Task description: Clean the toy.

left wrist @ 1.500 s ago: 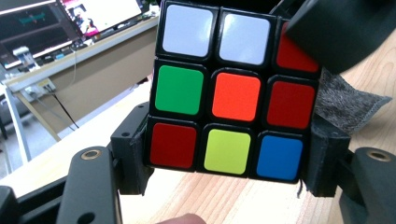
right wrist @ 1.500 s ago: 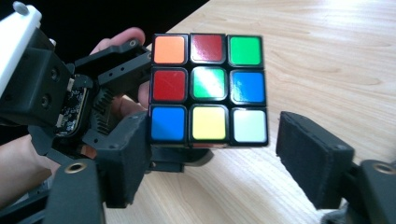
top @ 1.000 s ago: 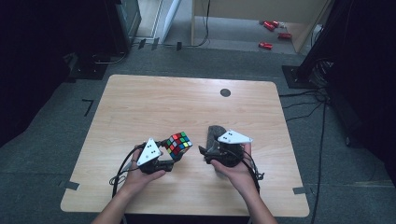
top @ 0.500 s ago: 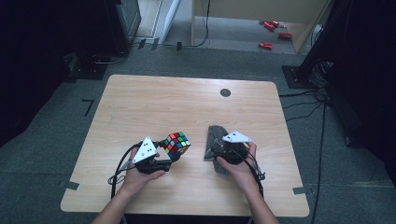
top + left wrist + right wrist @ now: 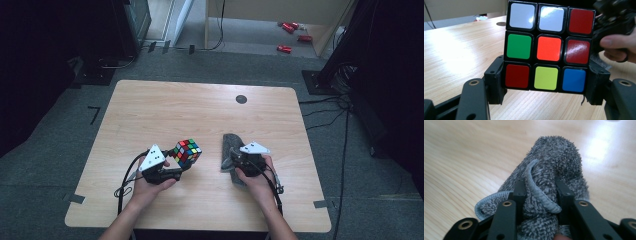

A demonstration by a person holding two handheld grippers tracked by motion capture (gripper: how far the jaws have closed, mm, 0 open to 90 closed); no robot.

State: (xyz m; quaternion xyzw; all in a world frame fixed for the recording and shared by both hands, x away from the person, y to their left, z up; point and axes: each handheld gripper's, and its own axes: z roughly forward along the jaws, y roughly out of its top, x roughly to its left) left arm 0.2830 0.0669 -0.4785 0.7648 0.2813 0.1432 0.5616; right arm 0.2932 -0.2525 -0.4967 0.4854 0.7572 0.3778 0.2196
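Observation:
A scrambled puzzle cube [image 5: 187,152] [image 5: 548,47] is held just above the table, clamped by its bottom layer in my left gripper [image 5: 176,165] [image 5: 546,85]. A grey fuzzy cloth [image 5: 230,146] [image 5: 554,170] lies bunched on the wood to the cube's right. My right gripper [image 5: 231,161] [image 5: 540,195] has just been closing, and its jaws now pinch a fold of the cloth, with the pile bulging up between them. In the left gripper view the right hand [image 5: 616,45] and its gripper show past the cube's right edge.
The wooden table [image 5: 165,110] has a small dark round hole cover [image 5: 241,99] near its far edge. Cables trail from both grippers toward the near edge. Red objects [image 5: 285,48] lie on the floor beyond the table.
My right gripper has come down onto the cloth and closed on it. The left gripper and cube have stayed where they were.

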